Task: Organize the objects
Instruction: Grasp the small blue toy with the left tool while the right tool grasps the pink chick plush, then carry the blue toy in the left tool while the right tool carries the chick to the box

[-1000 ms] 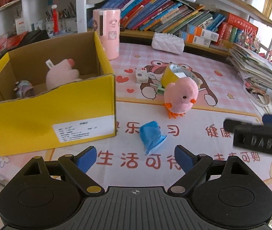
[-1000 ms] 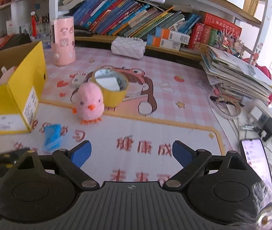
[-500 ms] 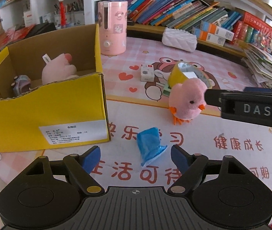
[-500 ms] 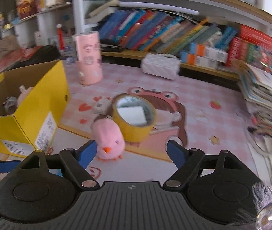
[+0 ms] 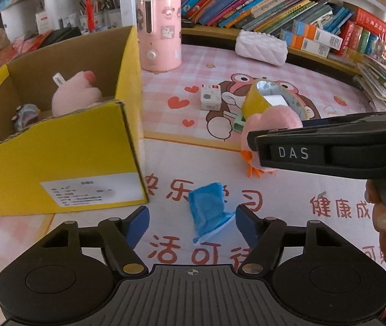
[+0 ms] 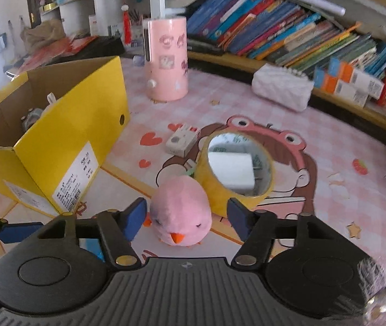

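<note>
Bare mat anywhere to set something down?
Free: pink check mat between tape roll, white pouch and strawberry print. Also white strip right of blue packet. Crowded: pink chick, tape roll, small white box cluster beside yellow box.

Left gripper [image 5: 190,218] and right gripper [image 6: 186,214] angle downward (jaws part-open, just been closing, pads touching nothing)

Your left gripper [image 5: 190,221] has the crumpled pouch [image 5: 208,212] between its fingers on the mat [image 5: 329,81]. The open box [image 5: 65,160] sits at ten o'clock, a plush toy [image 5: 74,96] inside. At one o'clock your right gripper [image 6: 186,217] straddles the chick [image 6: 180,214]. Just behind it the tape roll [image 6: 236,168] stands on edge. The small carton [image 6: 180,140] lies at eleven o'clock from the roll, the canister [image 6: 165,59] beyond, books [image 6: 274,32] at the back.
</note>
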`<control>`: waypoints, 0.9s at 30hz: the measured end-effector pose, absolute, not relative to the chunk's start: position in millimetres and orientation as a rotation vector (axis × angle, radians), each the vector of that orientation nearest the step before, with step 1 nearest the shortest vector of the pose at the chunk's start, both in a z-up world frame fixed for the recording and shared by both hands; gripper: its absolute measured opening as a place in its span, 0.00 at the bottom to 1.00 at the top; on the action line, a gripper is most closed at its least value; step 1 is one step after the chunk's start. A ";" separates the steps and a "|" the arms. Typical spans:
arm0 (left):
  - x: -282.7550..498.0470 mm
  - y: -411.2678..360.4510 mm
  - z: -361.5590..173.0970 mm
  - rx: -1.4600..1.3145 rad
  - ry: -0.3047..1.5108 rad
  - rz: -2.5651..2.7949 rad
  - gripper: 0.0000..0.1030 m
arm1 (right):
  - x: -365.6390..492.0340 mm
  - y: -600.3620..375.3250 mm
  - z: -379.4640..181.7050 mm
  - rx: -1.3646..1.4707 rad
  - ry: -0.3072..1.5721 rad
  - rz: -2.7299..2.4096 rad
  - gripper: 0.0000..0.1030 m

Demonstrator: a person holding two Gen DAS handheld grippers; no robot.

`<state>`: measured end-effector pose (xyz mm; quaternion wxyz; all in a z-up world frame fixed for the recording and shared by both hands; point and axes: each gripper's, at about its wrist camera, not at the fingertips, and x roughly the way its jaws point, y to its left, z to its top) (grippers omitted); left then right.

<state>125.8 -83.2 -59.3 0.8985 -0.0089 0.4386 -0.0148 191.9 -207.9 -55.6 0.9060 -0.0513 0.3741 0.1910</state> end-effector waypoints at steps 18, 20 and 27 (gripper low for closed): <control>146.7 -96.1 -72.1 -0.045 0.966 -0.011 0.31 | 167.2 -252.1 -30.7 -0.033 0.689 0.390 0.38; 145.0 -95.1 -71.2 -0.043 0.966 -0.013 0.30 | 165.8 -254.4 -31.4 -0.026 0.697 0.375 0.38; 129.3 -86.8 -54.7 -0.048 0.896 -0.039 0.29 | 156.9 -254.8 -31.9 -0.012 0.722 0.322 0.38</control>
